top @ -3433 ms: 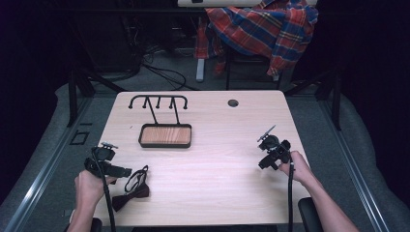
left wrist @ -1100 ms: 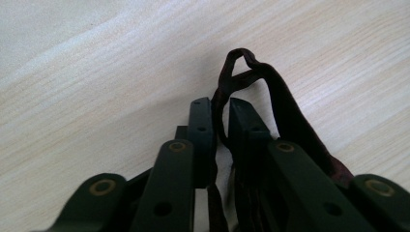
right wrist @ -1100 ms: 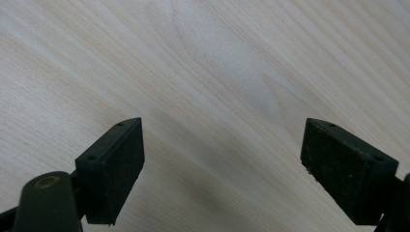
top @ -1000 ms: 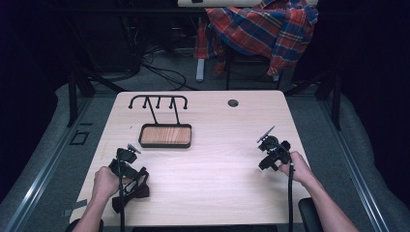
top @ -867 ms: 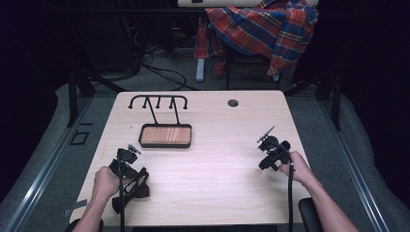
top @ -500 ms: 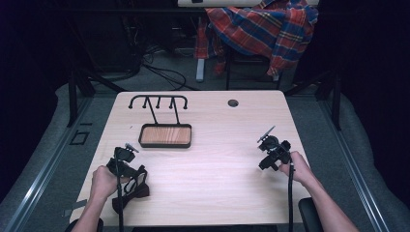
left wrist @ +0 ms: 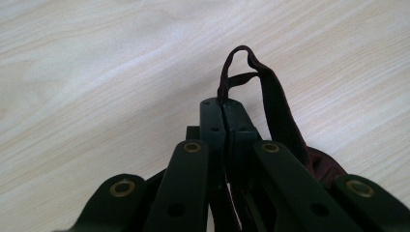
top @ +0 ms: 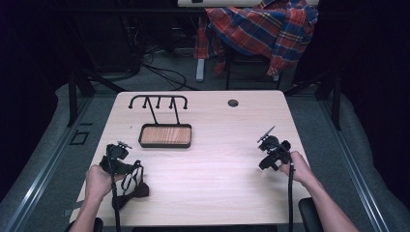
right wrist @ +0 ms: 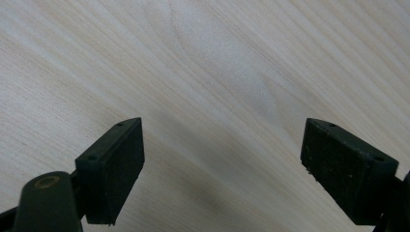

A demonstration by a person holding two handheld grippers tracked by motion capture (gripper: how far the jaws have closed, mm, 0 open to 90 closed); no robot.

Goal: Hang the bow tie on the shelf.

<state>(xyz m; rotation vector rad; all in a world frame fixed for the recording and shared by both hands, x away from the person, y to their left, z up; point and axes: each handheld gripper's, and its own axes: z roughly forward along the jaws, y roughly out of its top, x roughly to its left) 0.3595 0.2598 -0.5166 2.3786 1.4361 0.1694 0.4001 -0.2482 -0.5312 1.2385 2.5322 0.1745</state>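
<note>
The left tool (left wrist: 223,107) has its two black jaws pressed together on a thin dark red strap (left wrist: 270,92). The strap makes a small loop that sticks up just past the jaw tips. It belongs to a small dark red bag (top: 130,191), or something soft like one, though what it is exactly is hard to tell. In the high view the bag lies at the near left corner of the bench (top: 212,159), just beside the person's left hand (top: 99,180), with its straps pulled up toward the tool.

So the step now looks like picking the bag up by its strap. The grab is done, and the lifting seems to be just starting, because most of the bag is on the wood.

The right tool (right wrist: 222,169) has its jaws spread wide with nothing between them. It hangs over bare wood on the right side of the bench, well apart from the bag.

Farther back stands a black rack with hooks (top: 158,102) over a little wooden tray (top: 165,135). My guess is that the strap should go on a hook. For that, the left tool must lift the bag clear and carry it forward to the rack. The strap is thin, so the pinch must stay tight.
</note>
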